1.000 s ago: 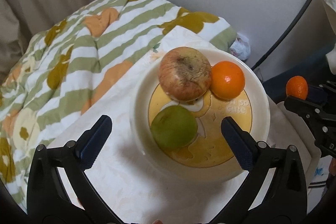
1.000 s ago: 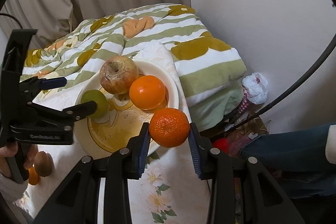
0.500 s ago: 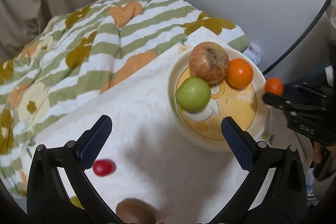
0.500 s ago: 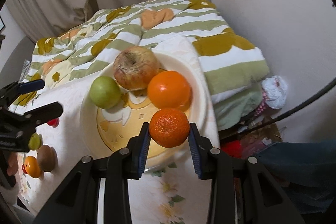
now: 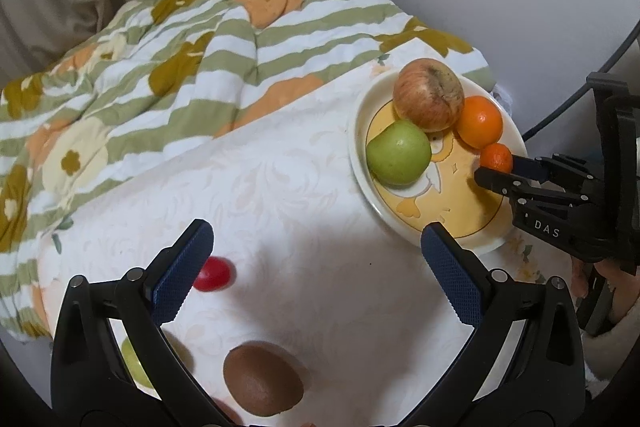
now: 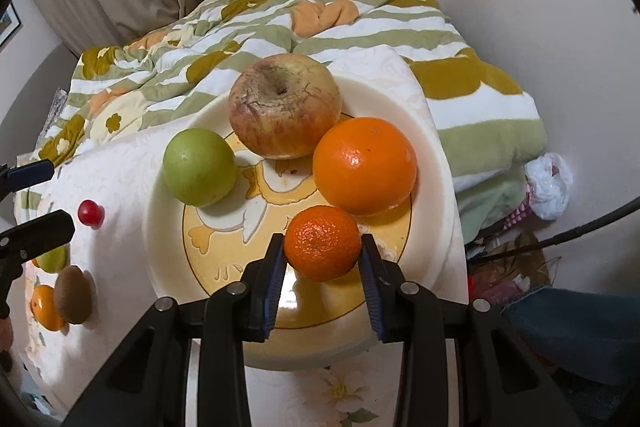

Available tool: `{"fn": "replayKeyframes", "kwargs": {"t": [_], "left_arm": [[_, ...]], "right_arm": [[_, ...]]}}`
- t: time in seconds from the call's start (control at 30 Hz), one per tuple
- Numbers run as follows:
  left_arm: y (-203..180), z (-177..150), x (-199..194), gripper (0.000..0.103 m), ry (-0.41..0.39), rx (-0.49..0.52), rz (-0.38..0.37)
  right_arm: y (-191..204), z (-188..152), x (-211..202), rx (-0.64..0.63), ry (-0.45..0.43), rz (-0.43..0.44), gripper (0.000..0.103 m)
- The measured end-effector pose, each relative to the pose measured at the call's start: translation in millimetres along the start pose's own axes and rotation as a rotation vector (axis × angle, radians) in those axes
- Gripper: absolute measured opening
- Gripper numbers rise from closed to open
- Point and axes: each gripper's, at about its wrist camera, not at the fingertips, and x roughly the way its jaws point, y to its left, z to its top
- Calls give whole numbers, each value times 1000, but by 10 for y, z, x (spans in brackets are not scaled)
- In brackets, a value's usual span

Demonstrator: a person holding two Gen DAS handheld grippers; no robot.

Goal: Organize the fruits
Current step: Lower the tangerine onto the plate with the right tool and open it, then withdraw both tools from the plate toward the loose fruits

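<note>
A cream plate (image 6: 436, 163) (image 5: 360, 131) with a yellow duck print holds a wrinkled red apple (image 6: 284, 105) (image 5: 428, 95), a green apple (image 6: 198, 167) (image 5: 398, 153) and an orange (image 6: 364, 165) (image 5: 480, 121). My right gripper (image 6: 322, 259) is shut on a small mandarin (image 6: 322, 243) (image 5: 496, 157) and holds it over the plate beside the orange. My left gripper (image 5: 316, 251) is open and empty above the white cloth, left of the plate. A red cherry tomato (image 5: 214, 273) (image 6: 91, 213), a kiwi (image 5: 262, 379) (image 6: 72, 293) and a small green fruit (image 5: 136, 367) (image 6: 54, 259) lie near it.
A second small orange fruit (image 6: 44, 307) lies by the kiwi. A green-striped quilt (image 5: 180, 67) is bunched behind the table. The table's right edge drops to a plastic bag (image 6: 548, 185) and clutter on the floor. Curtain and wall stand behind.
My right gripper has carried the mandarin forward over the plate, close to the orange. My left gripper has pulled back from the plate, bringing the tomato and kiwi into view.
</note>
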Motion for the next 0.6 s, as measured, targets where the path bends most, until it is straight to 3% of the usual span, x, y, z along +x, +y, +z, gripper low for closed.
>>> {"fn": "replayKeyframes", "kwargs": {"t": [0.03, 0.1, 0.17, 0.23, 0.33, 0.6], "left_arm": [[2, -9, 4, 103, 2, -4, 0], [1, -21, 9, 103, 8, -11, -2], [9, -23, 3, 103, 8, -20, -8], [3, -27, -18, 103, 5, -24, -10], [-12, -27, -33, 103, 3, -20, -6], [-152, -23, -181, 103, -18, -12, 13]], "right_arm": [[17, 1, -1, -13, -5, -9, 33], [39, 2, -6, -29, -16, -22, 45], [48, 11, -31, -44, -41, -24, 81], [44, 20, -50, -53, -56, -19, 93], [22, 22, -63, -47, -61, -9, 103], [-40, -1, -230, -42, -82, 4, 102]]}}
